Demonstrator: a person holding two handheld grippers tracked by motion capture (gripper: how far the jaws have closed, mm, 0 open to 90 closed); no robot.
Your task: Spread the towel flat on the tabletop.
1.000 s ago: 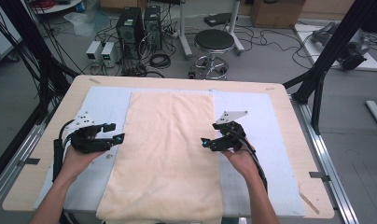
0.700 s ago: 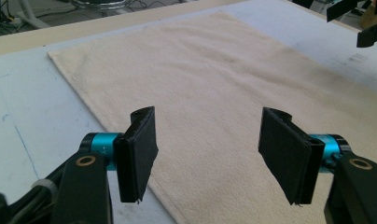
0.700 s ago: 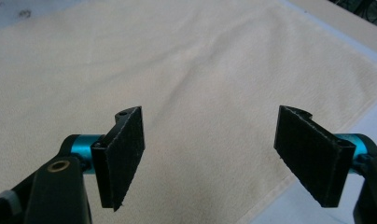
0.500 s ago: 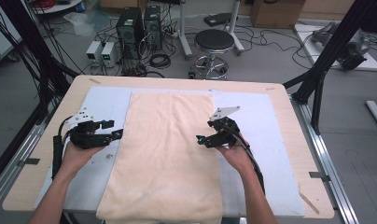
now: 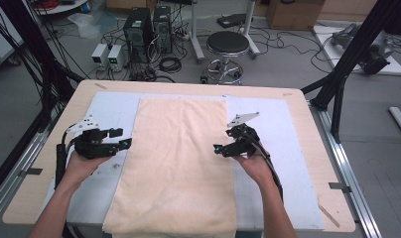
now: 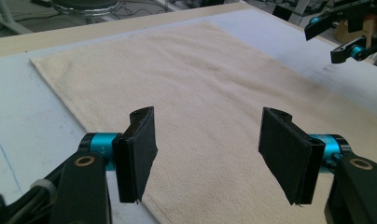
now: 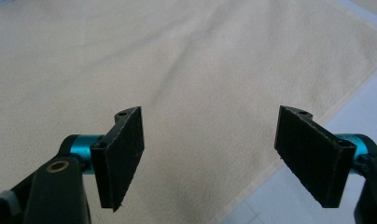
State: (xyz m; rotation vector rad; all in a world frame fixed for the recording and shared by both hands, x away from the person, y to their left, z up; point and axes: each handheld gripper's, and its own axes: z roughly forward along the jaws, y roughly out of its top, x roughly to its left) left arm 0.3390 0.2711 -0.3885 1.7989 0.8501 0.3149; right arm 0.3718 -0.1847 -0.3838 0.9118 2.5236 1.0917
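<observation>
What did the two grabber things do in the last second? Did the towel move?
The right gripper slid left, from beside the towel's right edge to over it. The left gripper edged slightly right toward the towel's left edge. Neither has taken hold of anything: both sets of jaws stand wide open. The towel stayed flat in the same spot on the table.

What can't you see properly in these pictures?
- Near edge of the cream rectangular cloth towel: cut off by the high view's bottom edge.
- Whether the left hand-held gripper touches the towel: too small in the high view.
- Tabletop under the pale blue mat: covered.
</observation>
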